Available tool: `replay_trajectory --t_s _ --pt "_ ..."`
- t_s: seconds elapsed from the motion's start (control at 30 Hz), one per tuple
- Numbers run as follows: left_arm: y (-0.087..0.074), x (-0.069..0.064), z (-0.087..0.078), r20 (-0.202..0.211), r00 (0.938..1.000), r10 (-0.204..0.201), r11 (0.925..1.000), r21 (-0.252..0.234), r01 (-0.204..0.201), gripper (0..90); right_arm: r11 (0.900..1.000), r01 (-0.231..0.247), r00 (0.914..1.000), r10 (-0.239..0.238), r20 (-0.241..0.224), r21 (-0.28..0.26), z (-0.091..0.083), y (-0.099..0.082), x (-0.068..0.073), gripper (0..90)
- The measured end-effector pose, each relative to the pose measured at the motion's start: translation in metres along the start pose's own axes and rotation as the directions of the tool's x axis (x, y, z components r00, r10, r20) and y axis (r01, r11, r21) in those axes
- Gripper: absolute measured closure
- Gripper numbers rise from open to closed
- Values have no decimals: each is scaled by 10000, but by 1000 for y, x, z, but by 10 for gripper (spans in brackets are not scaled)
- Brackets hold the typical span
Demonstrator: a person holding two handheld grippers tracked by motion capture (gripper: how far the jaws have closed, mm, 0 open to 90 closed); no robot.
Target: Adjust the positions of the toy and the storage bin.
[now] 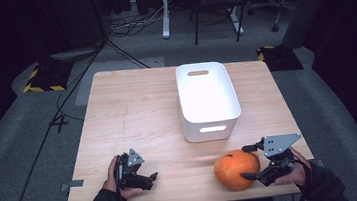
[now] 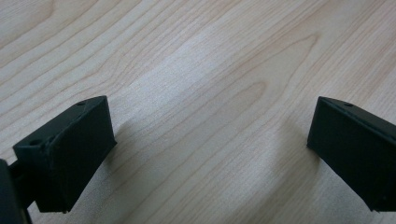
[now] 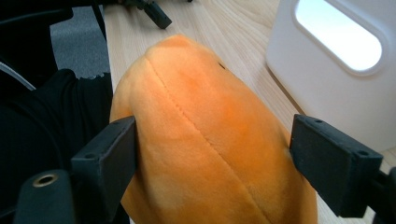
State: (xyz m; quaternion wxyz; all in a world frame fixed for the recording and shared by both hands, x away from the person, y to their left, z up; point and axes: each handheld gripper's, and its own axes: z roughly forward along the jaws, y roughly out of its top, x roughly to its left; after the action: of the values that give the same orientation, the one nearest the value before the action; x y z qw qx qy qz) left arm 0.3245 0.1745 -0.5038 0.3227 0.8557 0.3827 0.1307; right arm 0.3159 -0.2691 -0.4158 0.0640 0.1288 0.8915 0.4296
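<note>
Pumpkin (image 3: pixel 205 149) | between right gripper (image 3: pixel 212 154) jaws | jaws spread, straddling it

bin (image 1: pixel 208 100): on the tabletop (image 1: pixel 132 110), far centre
pumpkin (image 1: pixel 236 170): near edge, before the bin
right tongs (image 1: pixel 250 162): around the pumpkin
left tongs (image 1: pixel 147 178): near left
</note>
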Motion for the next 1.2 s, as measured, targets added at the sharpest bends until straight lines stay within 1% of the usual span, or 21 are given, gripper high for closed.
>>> replay_trajectory --t_s 0.07,0.13,0.2,0.27,0.37,0.4,0.43,0.47,0.57,0.63,0.73,0.77,0.83,0.87,0.9,0.97,1.03,1.1,1.13,1.17,1.2 --pt "0 0 0 -2 10000 3 10000 1 -3 7 9999 169 9998 -169 -145 12 3 -1 0 233" --pt "0 0 0 3 10000 -8 10000 0 8 7 9993 285 9996 -284 -55 228 5 -1 0 311" --pt "0 0 0 -2 10000 4 10000 2 -4 7 9995 188 9997 -185 -128 237 6 -3 -2 382" --pt "0 0 0 -2 10000 4 10000 3 -4 7 9996 79 10000 -78 -47 289 4 -5 -5 446" --pt "0 0 0 1 10000 2 10000 5 -2 7 9998 -36 10000 35 25 216 1 -7 -8 509" --pt "0 0 0 -1 10000 3 10000 1 -3 7 9999 26 10000 -27 52 166 -1 -8 -8 530" --pt "0 0 0 3 10000 3 10000 5 -3 7 9998 132 9999 -134 110 122 -2 -9 -8 544" --pt "0 0 0 -3 10000 -1 10000 -2 1 7 10000 10 9999 -11 109 62 -3 -10 -7 555" --pt "0 0 0 -4 10000 3 10000 2 -3 7 9996 -102 9994 110 324 -252 -7 -14 -9 581" --pt "0 0 0 -7 10000 -46 10000 -21 46 7 9979 -371 9980 396 484 -522 -11 -17 -12 591" --pt "0 -1 0 -38 10000 -29 10000 -43 29 7 9956 -630 9932 694 938 -694 -17 -23 -18 595" --pt "1 0 1 11 10000 -26 10000 -15 26 7 9947 -708 9905 790 1128 -748 -19 -25 -20 595" --pt "1 0 0 -36 9999 -111 9999 59 111 7 9919 -938 9845 1053 1406 -858 -23 -29 -24 596" --pt "1 0 1 -55 9999 -99 9999 25 99 7 9901 -1070 9803 1203 1567 -908 -26 -32 -27 596" --pt "2 1 1 -170 9999 -3 10000 -23 3 8 9883 -1172 9767 1324 1686 -972 -28 -33 -29 596" --pt "3 1 1 -176 9998 12 10000 -87 -14 8 9842 -1381 9643 1592 2118 -1110 -34 -40 -36 596" --pt "3 1 2 -38 10000 -6 10000 -51 6 13 9783 -1546 9529 1845 2406 -1377 -38 -45 -41 596" --pt "4 3 2 -117 9999 98 9999 -40 -98 19 9733 -1680 9437 2047 2599 -1564 -41 -51 -46 596" --pt "4 3 2 -64 10000 55 10000 -51 -55 24 9699 -1786 9387 2184 2669 -1655 -43 -53 -49 595" --pt "5 4 3 -72 10000 15 10000 -72 -15 39 9668 -1866 9332 2299 2762 -1744 -45 -56 -52 596" --pt "6 4 3 -85 10000 27 9999 -142 -28 54 9635 -1969 9257 2437 2893 -1815 -47 -58 -54 595"
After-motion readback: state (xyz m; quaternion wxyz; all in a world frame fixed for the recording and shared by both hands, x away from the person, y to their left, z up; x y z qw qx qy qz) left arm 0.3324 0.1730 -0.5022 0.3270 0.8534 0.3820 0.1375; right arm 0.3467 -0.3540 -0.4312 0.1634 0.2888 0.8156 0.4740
